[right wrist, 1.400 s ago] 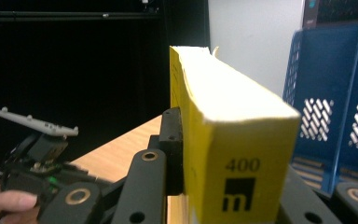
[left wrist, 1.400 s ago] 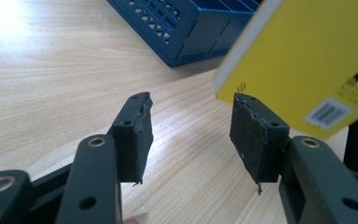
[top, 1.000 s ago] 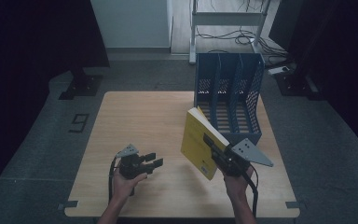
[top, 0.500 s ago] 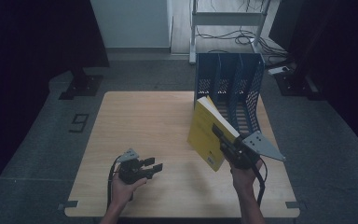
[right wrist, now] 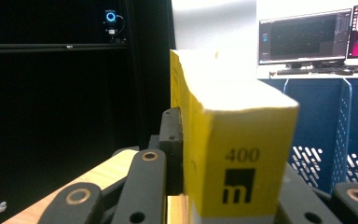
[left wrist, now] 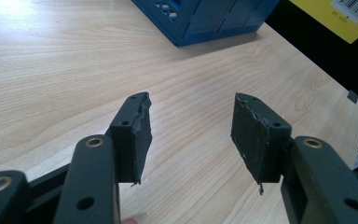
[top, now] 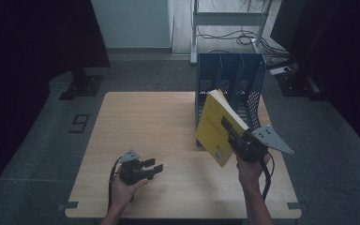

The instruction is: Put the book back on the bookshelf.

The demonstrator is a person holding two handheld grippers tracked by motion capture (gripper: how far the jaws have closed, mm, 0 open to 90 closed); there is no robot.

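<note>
Clamped between right gripper (top: pixel 234 136) jaws: thick yellow paperback book (right wrist: pixel 235 154), spine marked "400" above black "m" logo. Left gripper (left wrist: pixel 191 135) wide open, empty, over light wooden table (left wrist: pixel 65 70).

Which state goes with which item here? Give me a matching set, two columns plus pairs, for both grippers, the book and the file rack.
Column 1:
1. left gripper
2. right gripper
3. yellow book
4. blue file rack

Column 2:
A. standing at the table's far right
B. open, low over the wood near the front edge
C. held tilted in the air, off the table
D. clamped on the book near its spine

Pairs: 1-B, 2-D, 3-C, 4-A
</note>
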